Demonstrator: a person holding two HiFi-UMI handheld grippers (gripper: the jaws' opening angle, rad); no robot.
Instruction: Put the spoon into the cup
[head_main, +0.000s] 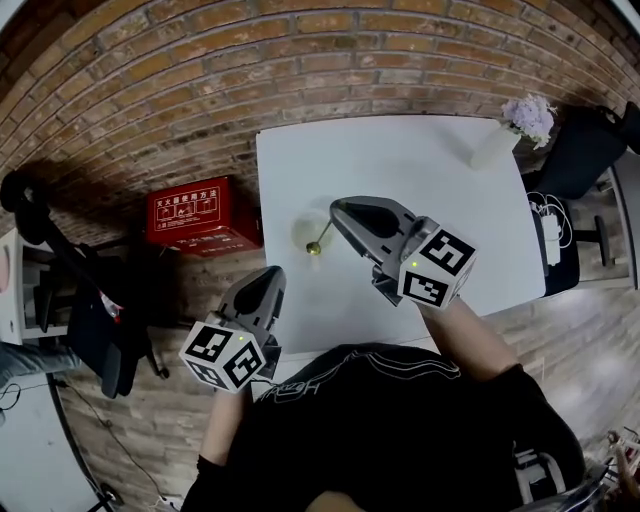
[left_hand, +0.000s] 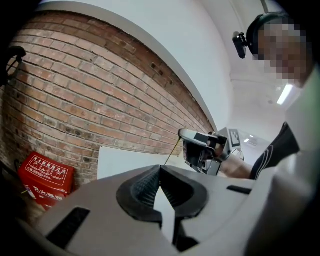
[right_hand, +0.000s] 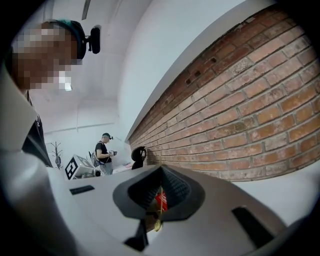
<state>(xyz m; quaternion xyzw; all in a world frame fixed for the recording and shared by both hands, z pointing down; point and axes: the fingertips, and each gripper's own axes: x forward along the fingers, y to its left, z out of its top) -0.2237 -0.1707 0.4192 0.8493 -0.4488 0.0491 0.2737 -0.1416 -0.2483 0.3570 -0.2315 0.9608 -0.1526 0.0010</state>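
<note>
On the white table (head_main: 420, 170) stands a pale, see-through cup (head_main: 301, 231), left of centre. My right gripper (head_main: 338, 210) reaches in from the right, shut on the handle of a thin gold spoon (head_main: 322, 238). The spoon hangs slanting down, its bowl over or inside the cup's mouth; which, I cannot tell. In the right gripper view the spoon (right_hand: 159, 210) shows between the pads. My left gripper (head_main: 270, 273) hovers at the table's near left edge, jaws together with nothing in them. From the left gripper view I see the right gripper (left_hand: 186, 134) and the spoon's handle (left_hand: 172, 152).
A white vase of pale flowers (head_main: 515, 128) stands at the table's far right corner. A red box (head_main: 195, 215) lies on the floor left of the table. A black chair (head_main: 590, 150) is at the right. A person (right_hand: 105, 152) stands far off.
</note>
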